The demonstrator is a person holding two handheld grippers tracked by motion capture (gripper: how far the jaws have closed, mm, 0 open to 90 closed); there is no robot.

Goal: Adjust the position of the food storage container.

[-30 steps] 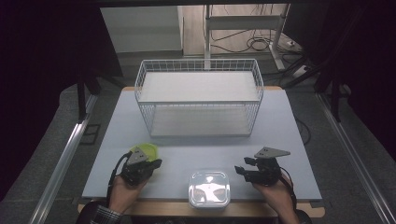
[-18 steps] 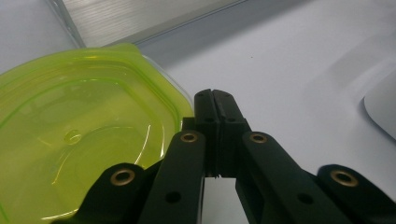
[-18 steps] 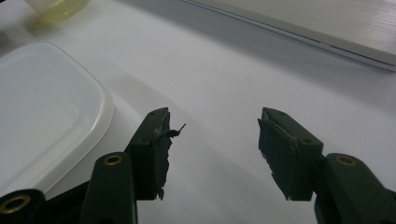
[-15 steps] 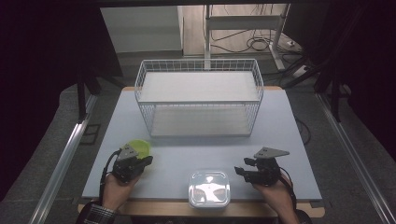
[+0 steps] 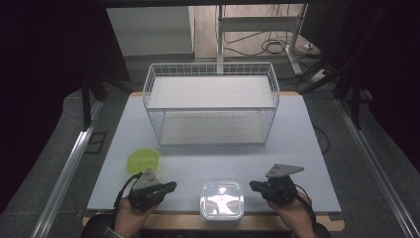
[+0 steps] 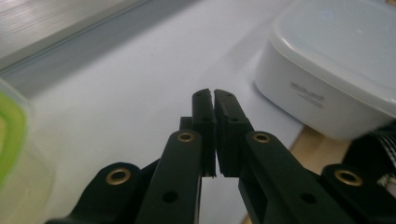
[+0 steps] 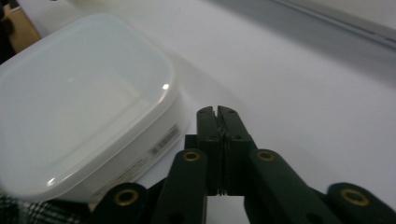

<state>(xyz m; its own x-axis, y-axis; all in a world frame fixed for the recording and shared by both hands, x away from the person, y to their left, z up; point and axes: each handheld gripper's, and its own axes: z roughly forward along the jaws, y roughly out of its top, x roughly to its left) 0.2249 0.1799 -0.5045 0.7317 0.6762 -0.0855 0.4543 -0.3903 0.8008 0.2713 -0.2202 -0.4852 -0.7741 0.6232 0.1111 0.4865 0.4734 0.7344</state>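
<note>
- Dark floor and black surroundings framed a pale grey rectangular tabletop (image 5: 198,163), with cables lying on the floor beyond its far edge.
- At the far half of the tabletop stood a white wire basket (image 5: 211,106), rectangular and open at the top, nothing visible inside it.
- At the near edge, midway between the two hands, sat a white translucent square plastic container with rounded corners and a closed lid (image 5: 221,200).
- A round lime-green plastic lid or shallow bowl (image 5: 143,160) lay on the tabletop near the left hand, just beyond it and apart from the white container.
- The left hand-held gripper (image 5: 171,186) was held low over the near edge, its tips pointing toward the container's left side without touching it.
- In the left gripper view, its jaws were pressed together with nothing between them, and the container (image 6: 336,70) lay ahead to the right, the green piece (image 6: 11,130) blurred at the left edge.
- The right hand-held gripper (image 5: 253,185) pointed toward the container's right side, close to it but apart.
- In the right gripper view, its jaws had just been closing and stood pressed together, empty, with the container (image 7: 84,102) just beside them on the left.
- A grey three-cornered plate (image 5: 283,170) sat on top of the right hand-held gripper.
</note>
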